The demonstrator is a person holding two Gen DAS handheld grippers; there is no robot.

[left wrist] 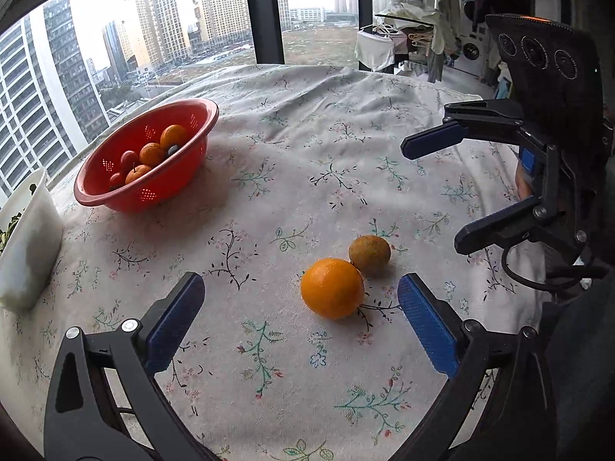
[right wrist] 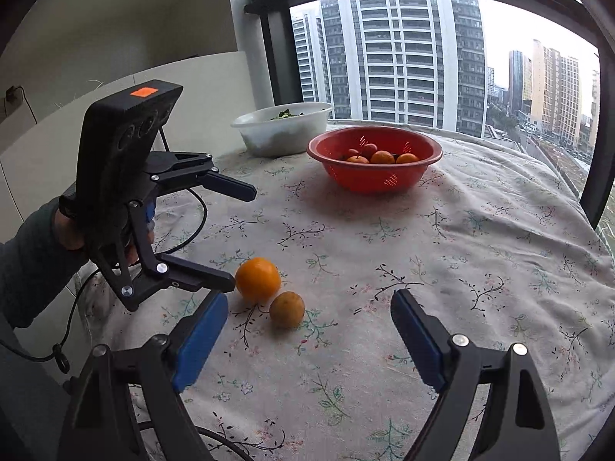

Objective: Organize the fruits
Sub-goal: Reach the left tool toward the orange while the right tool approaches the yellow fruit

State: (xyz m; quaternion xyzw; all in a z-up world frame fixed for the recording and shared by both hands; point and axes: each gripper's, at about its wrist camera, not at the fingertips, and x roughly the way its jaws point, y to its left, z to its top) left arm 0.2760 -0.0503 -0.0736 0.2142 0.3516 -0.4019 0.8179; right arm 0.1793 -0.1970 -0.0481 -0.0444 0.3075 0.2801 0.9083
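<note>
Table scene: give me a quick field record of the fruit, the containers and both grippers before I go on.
loose fruit: orange and smaller dull brownish-yellow fruit, side by side on the floral tablecloth
red colander: holds several orange and small red fruits
white tub: behind the colander by the window, greens inside
left gripper: open, empty, the orange just ahead between its fingers
right gripper: open, empty, aimed toward the smaller fruit
task state: two fruits not yet in the colander

Left gripper [left wrist: 301, 315] jaws wide apart, right gripper [right wrist: 309, 336] likewise, both angled downward
</note>
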